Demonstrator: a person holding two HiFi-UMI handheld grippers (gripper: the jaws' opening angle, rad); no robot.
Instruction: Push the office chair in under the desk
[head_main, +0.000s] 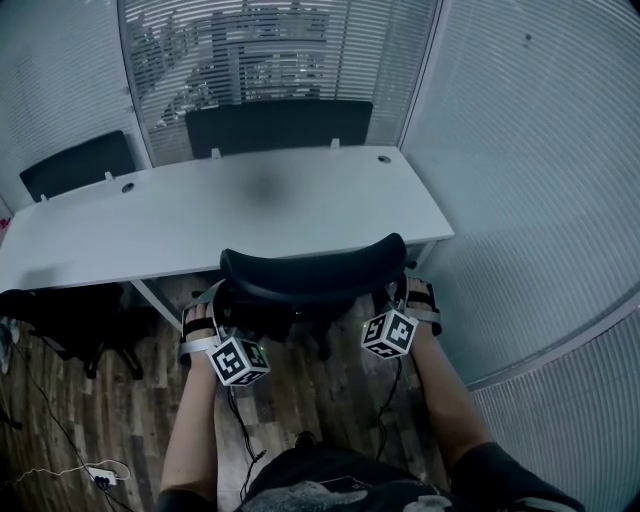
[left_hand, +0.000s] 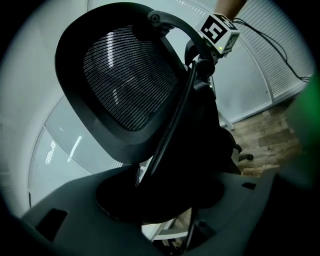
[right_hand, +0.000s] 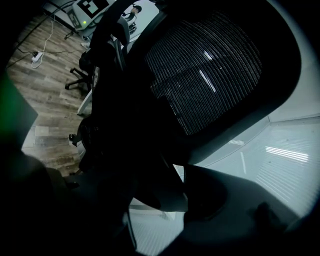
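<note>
A black mesh-backed office chair stands at the near edge of the white desk, its seat partly beneath the top. My left gripper clasps the backrest's left edge and my right gripper its right edge. In the left gripper view the mesh backrest fills the frame and its dark rim runs down between the grey jaws of the left gripper. The right gripper view shows the same backrest, its rim caught in the jaws of the right gripper.
Two black chairs stand across the desk against a glass wall with blinds. Another dark chair sits left under the desk. A power strip and cables lie on the wood floor. A glass partition runs close on the right.
</note>
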